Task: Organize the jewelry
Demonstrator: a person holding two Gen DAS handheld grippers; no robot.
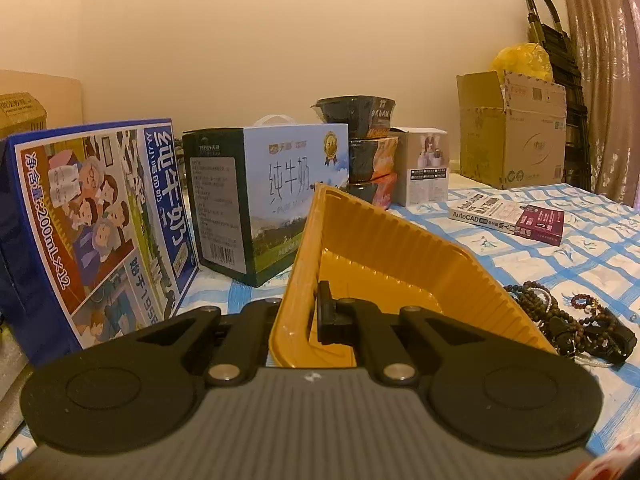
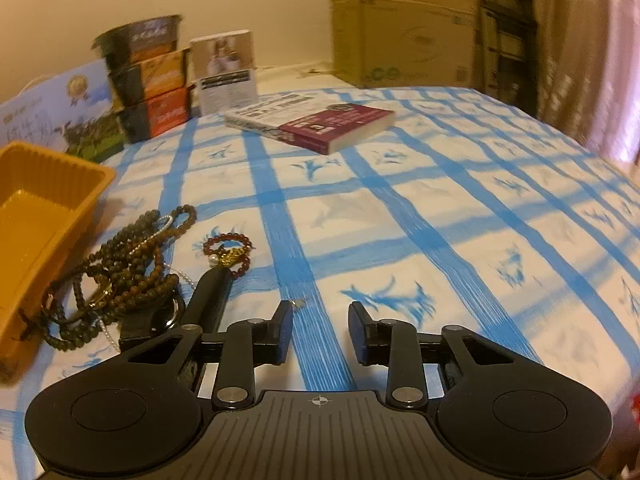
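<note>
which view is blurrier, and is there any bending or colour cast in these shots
Right wrist view: smeared toward the edges, the cardboard box and the curtain streaked, while the beads stay fairly sharp. Left wrist view: crisper, print on the milk carton readable. Both: fisheye bending, dark corners, warm yellowish light.

Plain cream wall (image 1: 280,40) behind, warm yellowish indoor light. Surface is covered with a white cloth with a blue grid (image 2: 400,220). Along the wall: two milk cartons (image 1: 264,200), stacked snack boxes (image 1: 372,160), a small white box (image 1: 426,164). Big cardboard box (image 1: 512,132) in the far right corner, yellow bag (image 1: 520,60) on top. Folded black trolley (image 1: 560,80) behind it, ribbed curtain (image 1: 600,60) at right. A book (image 2: 320,124) lies flat on the cloth.
</note>
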